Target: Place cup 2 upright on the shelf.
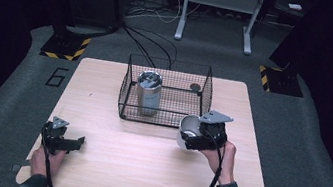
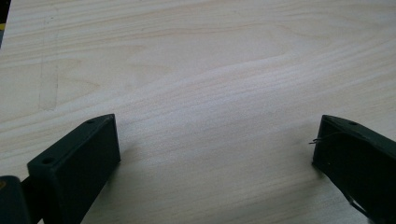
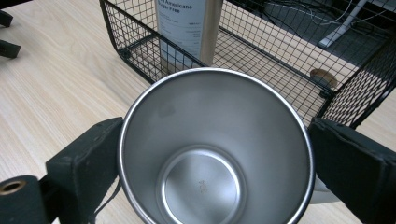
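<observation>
right tongs [image 3: 215, 154] clamped on steel cup [image 3: 215, 144], one jaw on each side of the rim, mouth tipped toward the camera; empty inside. held just off the bench [image 1: 142, 170] at the front right corner of the wire basket [image 1: 167, 93], probably to clear the wall before lowering in. inside basket: tall silver can [image 1: 148, 93] upright at left, small round lid [image 1: 195, 87] flat at back right. open floor beside can looks like the likely spot. left tongs [image 2: 215, 154] apart, holding nothing, parked low over bare bench at near left, well clear of the work.
</observation>
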`<state>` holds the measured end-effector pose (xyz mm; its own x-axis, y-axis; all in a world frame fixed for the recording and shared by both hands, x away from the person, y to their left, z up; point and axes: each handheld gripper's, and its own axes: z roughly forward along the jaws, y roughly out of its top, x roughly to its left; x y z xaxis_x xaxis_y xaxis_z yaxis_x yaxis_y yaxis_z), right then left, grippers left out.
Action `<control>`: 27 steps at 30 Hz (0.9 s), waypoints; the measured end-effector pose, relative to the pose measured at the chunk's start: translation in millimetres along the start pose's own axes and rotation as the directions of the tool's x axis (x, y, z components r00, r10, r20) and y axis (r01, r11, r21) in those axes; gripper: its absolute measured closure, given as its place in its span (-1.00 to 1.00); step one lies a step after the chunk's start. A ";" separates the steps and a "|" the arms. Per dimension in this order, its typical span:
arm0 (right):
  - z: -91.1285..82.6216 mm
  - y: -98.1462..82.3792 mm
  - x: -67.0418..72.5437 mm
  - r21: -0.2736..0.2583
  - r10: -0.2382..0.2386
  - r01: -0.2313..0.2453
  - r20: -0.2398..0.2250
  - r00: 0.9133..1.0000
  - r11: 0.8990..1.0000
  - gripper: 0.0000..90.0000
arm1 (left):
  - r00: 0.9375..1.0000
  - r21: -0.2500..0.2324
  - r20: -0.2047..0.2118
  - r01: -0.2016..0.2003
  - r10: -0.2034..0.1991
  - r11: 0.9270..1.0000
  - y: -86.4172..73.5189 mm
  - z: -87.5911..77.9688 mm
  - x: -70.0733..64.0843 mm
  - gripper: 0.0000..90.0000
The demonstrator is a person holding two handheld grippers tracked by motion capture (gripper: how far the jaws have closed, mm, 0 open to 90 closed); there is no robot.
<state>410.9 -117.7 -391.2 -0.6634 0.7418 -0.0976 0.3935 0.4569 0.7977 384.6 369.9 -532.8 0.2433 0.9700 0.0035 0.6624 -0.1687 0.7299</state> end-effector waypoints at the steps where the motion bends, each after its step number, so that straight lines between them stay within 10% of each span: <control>1: 0.3 1.6 -0.6 0.000 -0.007 0.007 -0.001 1.000 1.000 -0.87 | 1.000 0.000 0.000 0.000 0.000 1.000 0.0 0.0 0.0 -0.99; 27: 4.6 43.2 -5.4 -0.012 -0.021 0.020 -0.032 0.999 1.000 -0.87 | 1.000 0.000 0.001 0.000 0.000 1.000 0.0 0.1 0.1 -0.99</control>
<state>434.4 -99.7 -358.9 -0.6913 0.7162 -0.0953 0.3725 0.4662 0.8025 384.7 370.0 -532.9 0.2439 0.9698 0.0024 0.6624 -0.1684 0.7300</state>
